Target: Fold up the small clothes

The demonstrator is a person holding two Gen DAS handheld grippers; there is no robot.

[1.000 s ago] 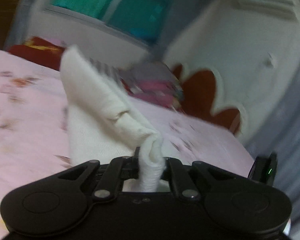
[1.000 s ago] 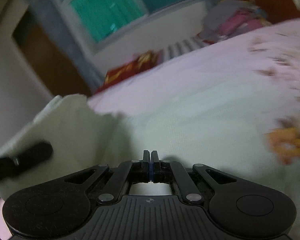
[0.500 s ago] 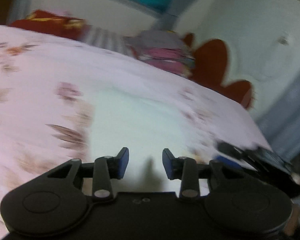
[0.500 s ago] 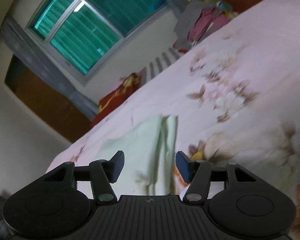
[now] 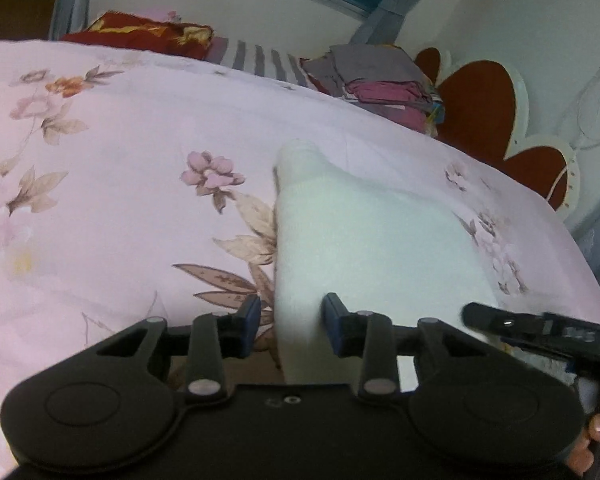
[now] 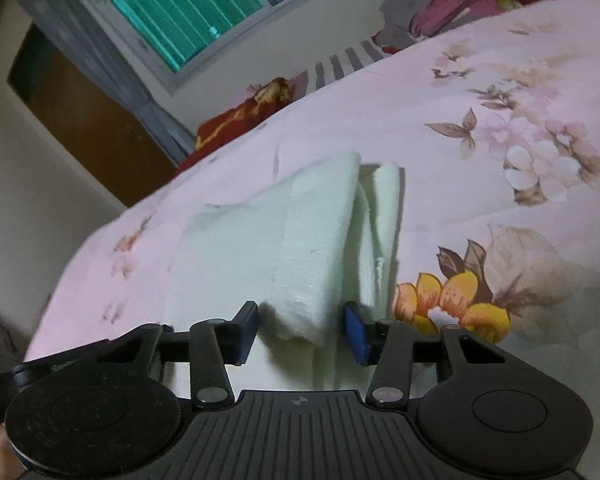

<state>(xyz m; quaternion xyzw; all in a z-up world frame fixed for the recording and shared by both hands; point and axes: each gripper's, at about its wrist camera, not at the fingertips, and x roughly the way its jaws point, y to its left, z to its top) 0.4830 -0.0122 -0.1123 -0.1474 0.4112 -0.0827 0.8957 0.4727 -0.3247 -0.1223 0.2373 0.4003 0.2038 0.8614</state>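
**Inspector:** State of your tools?

**Operator:** My left gripper (image 5: 290, 326) has its fingers spread apart, nothing between them clamped. My right gripper (image 6: 302, 330) likewise stands with its blue pads (image 6: 356, 332) parted and gripping nothing.

**Inspector:** Location of the garment?

**Operator:** The white cloth (image 5: 364, 240) lies on the pink floral bedsheet (image 5: 120, 160), directly ahead of both tools. In the left view its near edge runs down between my left fingers; I cannot tell whether it touches them. In the right view the white cloth (image 6: 292, 236) shows a thick folded layer on top, with a narrower rolled strip along its right side.

**Inspector:** Surroundings?

**Operator:** A pile of folded clothes (image 5: 380, 80) sits at the far end of the bed, beside a red pillow (image 5: 140, 36). My right gripper's tip shows at the left view's right edge.
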